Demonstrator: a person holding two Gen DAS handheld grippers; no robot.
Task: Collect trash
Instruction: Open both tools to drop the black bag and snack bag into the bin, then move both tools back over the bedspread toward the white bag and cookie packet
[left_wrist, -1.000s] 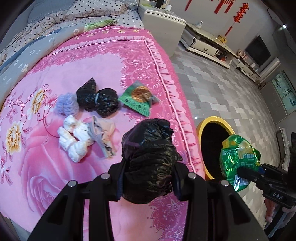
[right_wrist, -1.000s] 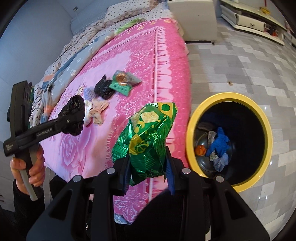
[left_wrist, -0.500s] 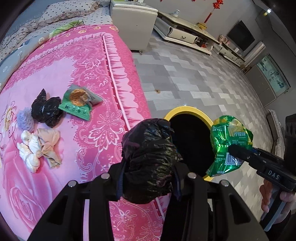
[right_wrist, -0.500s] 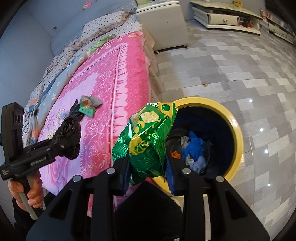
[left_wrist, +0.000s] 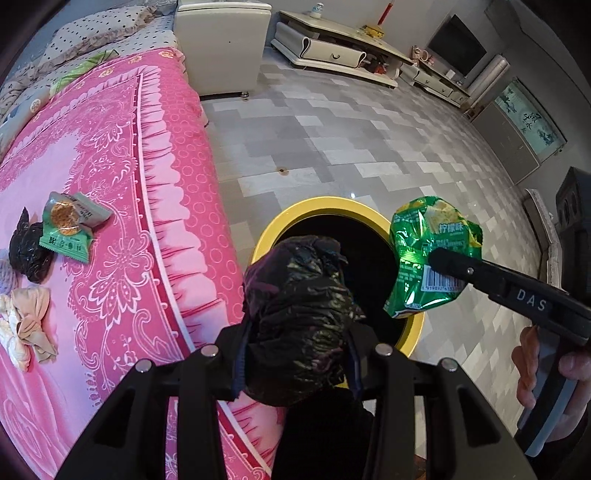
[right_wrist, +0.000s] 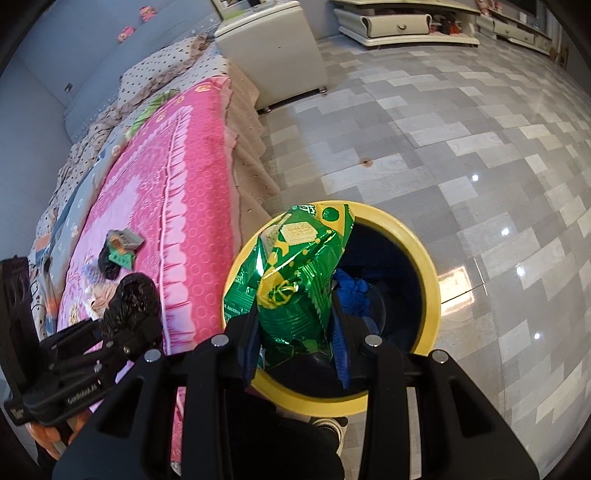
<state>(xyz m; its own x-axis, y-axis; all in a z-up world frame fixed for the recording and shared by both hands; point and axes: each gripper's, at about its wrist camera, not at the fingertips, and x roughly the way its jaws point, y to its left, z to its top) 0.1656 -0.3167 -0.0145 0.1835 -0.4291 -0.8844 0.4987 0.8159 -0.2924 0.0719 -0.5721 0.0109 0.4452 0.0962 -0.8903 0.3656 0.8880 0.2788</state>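
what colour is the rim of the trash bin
Yellow; the trash bin rim shows best in the right wrist view.

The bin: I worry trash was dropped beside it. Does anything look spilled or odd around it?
No spill shows on the floor around the yellow bin. Both pieces are held over it: the green snack bag in the right tool, the black bag in the left tool.

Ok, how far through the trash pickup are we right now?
Partly done. Some trash, including a blue rag, already lies in the yellow bin. In hand: the left tongs grip a black bag and the right tongs grip a green snack bag, both near the bin. Left on the bed: a green wrapper, another black bag and crumpled tissues.
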